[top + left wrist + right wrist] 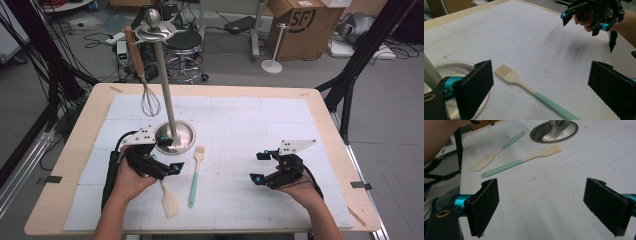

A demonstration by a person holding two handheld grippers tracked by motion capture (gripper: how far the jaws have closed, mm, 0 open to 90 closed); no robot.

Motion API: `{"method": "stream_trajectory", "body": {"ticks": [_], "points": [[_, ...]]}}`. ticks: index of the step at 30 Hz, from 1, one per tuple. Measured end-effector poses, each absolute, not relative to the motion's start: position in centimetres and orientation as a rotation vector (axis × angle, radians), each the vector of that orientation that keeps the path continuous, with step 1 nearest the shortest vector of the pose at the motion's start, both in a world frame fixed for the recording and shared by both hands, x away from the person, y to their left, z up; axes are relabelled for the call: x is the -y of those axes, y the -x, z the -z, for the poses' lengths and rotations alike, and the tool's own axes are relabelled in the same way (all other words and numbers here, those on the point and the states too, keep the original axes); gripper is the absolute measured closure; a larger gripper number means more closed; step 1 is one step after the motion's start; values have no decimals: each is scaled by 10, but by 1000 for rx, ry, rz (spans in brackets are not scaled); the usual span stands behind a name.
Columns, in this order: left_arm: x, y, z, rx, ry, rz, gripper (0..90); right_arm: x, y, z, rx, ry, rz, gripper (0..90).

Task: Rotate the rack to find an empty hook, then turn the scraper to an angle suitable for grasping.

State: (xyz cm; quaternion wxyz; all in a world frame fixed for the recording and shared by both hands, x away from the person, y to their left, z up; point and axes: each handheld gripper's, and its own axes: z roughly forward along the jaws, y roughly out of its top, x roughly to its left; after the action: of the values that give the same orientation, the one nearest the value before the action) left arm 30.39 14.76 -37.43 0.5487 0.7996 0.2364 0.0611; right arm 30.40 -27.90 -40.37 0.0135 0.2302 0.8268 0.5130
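Left gripper (170,155) held low over the surface (300,107), jaws wide apart and holding nothing, one jaw over the rim of the steel stand base (184,131). Basting brush (195,172) lies flat just right of it, bristles toward the base; spatula (168,197) alongside, partly under the left hand (127,182). Right gripper (260,167) well apart to the right, jaws apart and holding nothing, bare mat between. Whisk (149,100) hangs from the stand
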Motion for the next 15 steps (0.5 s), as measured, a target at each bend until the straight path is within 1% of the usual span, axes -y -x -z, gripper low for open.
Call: {"method": "stream_trajectory", "body": {"ticks": [15], "points": [[-147,-303,377,-572,-1899,-145,68,277,-308,406,-2574,-710,-1606,127]]}}
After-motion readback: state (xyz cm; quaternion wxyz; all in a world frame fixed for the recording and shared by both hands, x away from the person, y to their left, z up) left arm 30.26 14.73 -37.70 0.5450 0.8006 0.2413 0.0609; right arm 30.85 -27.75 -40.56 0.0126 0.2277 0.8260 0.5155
